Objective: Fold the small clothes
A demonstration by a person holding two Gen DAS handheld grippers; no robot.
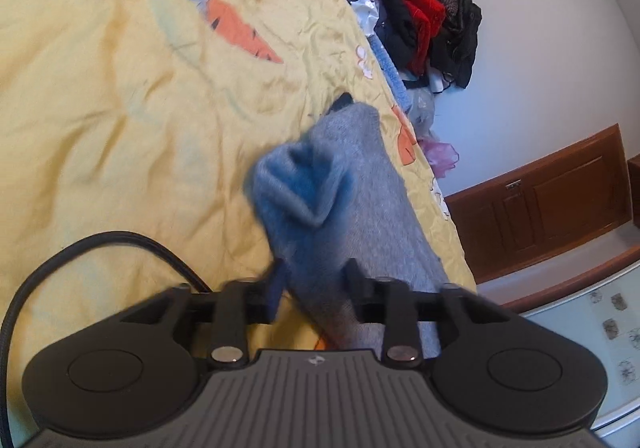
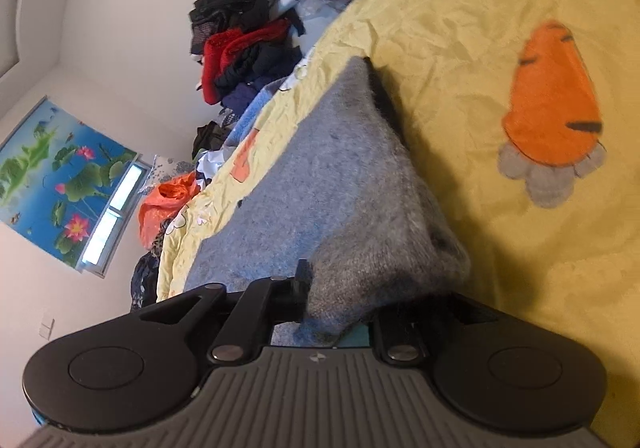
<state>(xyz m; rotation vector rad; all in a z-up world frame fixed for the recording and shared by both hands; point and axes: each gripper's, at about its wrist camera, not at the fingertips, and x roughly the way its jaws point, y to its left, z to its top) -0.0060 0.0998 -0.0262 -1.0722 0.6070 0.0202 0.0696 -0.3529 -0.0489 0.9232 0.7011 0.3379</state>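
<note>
The grey knit garment lies on the yellow bedsheet, near the edge of the sheet that faces the clothes pile. It is a fuzzy wool piece, stretched long along that edge. One end is bunched up into a soft fold w/ a bluish inner side, and this fold rises off the sheet.

The left gripper has this bunched end between its two fingers. The pads seem to press the cloth from both sides, so it is clamped on the garment, though the picture is a bit blurred there. A black cable curves over the sheet on the side of the gripper away from the garment.

In the right wrist view the same garment makes a raised ridge on the sheet, and the right gripper grips the near end. The cloth fills the gap fully; one finger is visible against the wool, the other is hidden behind it. So it is closed on the garment too.

An orange carrot print is on the sheet, beside the garment, on the side away from the edge.

Beyond the garment, past the sheet edge, is a pile of clothes: black, red, dark blue, white pieces. Farther from the garment there is a brown wood cabinet at the wall. In the right view a lotus poster hangs on the wall, well apart from the garment.
</note>
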